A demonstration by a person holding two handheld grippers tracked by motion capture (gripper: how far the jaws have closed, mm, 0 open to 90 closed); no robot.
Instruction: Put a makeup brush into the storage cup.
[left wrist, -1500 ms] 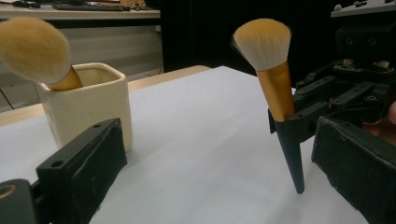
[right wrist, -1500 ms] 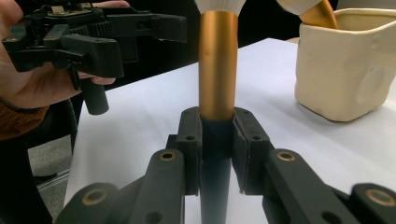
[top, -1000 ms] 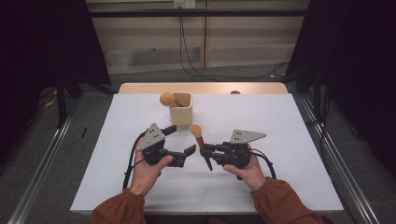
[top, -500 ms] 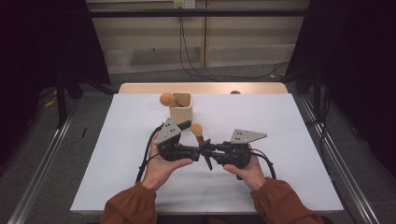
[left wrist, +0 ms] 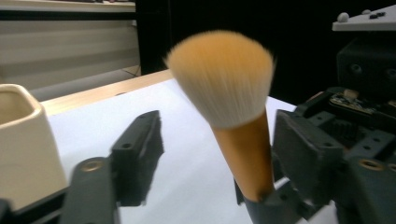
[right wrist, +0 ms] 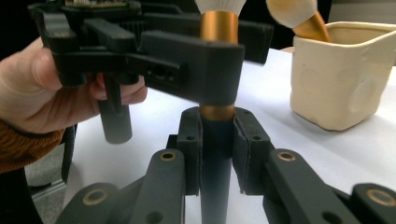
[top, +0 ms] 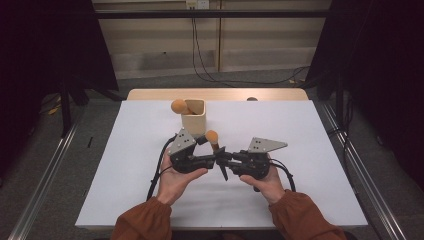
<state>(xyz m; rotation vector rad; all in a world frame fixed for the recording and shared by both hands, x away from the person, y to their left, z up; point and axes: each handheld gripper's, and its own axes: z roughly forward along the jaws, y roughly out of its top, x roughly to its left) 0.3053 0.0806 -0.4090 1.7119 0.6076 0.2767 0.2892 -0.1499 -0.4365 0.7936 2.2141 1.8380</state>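
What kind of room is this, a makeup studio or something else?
Probably a recording lab, not a studio: a white-covered table with black curtains at the sides, cables on the floor, and a person working a makeup brush with hand-held grippers.

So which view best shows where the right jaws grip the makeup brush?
The right gripper view: both jaws clamp the makeup brush on its dark handle. The left gripper view shows bristles and ferrule; the high view shows it small between both grippers.

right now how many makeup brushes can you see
2. One brush stands upright between the two grippers, its dark handle clamped by the right gripper. The other brush leans in the cream cup; more could be hidden inside.
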